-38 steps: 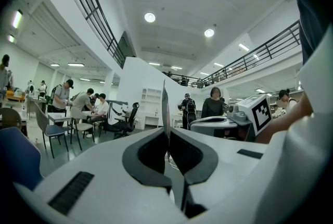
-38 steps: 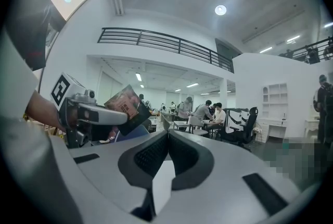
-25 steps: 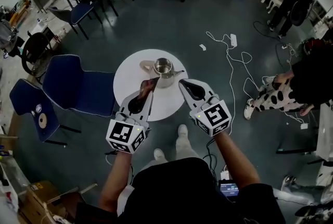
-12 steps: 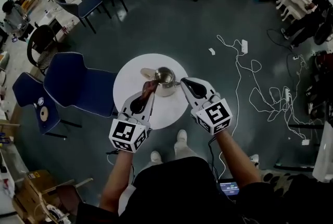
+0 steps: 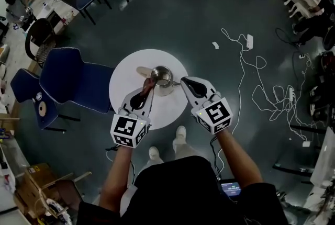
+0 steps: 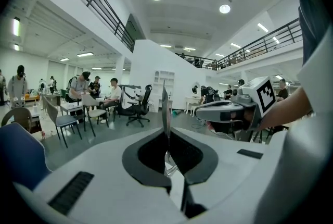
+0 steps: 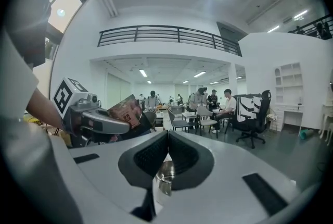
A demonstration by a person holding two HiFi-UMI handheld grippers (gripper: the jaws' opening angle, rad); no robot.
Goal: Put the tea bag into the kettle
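Round white surface [image 5: 128, 69] carrying a steel kettle [image 5: 163, 76], left claw [image 5: 150, 88] clamping the tea bag [image 5: 148, 83] just beside the kettle's left rim, right claw [image 5: 183, 81] sitting closed on nothing at its right.

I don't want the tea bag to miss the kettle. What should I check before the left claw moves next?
1. Tea bag held by the left claw: ok, the jaws are shut on it.
2. Kettle mouth open, with no lid on it: ok.
3. Kettle upright on the table: ok.
4. Tea bag above the mouth: not ok, it is beside the kettle's left rim, not over the opening.
5. Right claw steadying the kettle: cannot tell; its jaws are together close beside the kettle.
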